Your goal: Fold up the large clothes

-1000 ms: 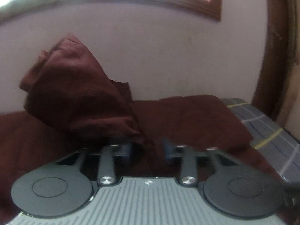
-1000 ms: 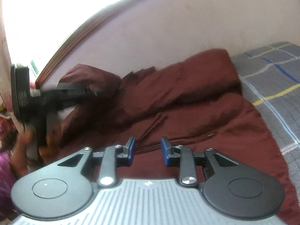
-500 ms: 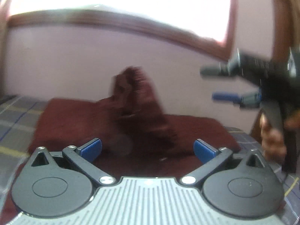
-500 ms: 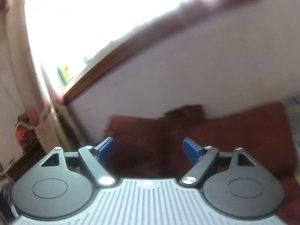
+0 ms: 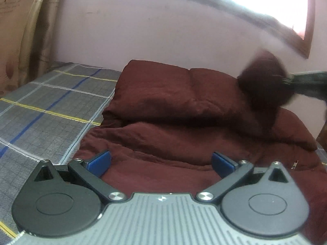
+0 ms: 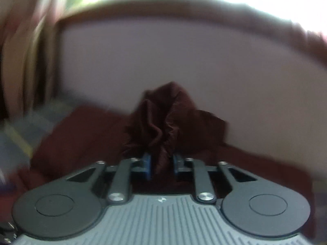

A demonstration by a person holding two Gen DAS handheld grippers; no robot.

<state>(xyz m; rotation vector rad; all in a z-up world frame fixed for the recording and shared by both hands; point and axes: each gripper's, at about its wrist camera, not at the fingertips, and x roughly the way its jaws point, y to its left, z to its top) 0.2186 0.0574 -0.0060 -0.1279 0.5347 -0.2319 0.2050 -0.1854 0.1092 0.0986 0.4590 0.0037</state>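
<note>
A large maroon garment (image 5: 184, 110) lies partly folded on the checked bed sheet (image 5: 49, 102). My left gripper (image 5: 161, 162) is open and empty, low over the garment's near edge. My right gripper (image 6: 161, 166) is shut on a bunched fold of the maroon garment (image 6: 163, 120) and holds it raised above the rest. In the left wrist view that raised bunch (image 5: 263, 81) and the right gripper's dark body (image 5: 308, 83) show blurred at the far right.
A pale wall (image 5: 155, 34) runs behind the bed, with a wood-framed window (image 5: 306, 20) above it. A curtain (image 5: 24, 32) hangs at the left. The right wrist view is motion-blurred.
My left gripper let go of the garment and opened, then swung left. My right gripper opened, then shut on a bunch of the garment and lifted it.
</note>
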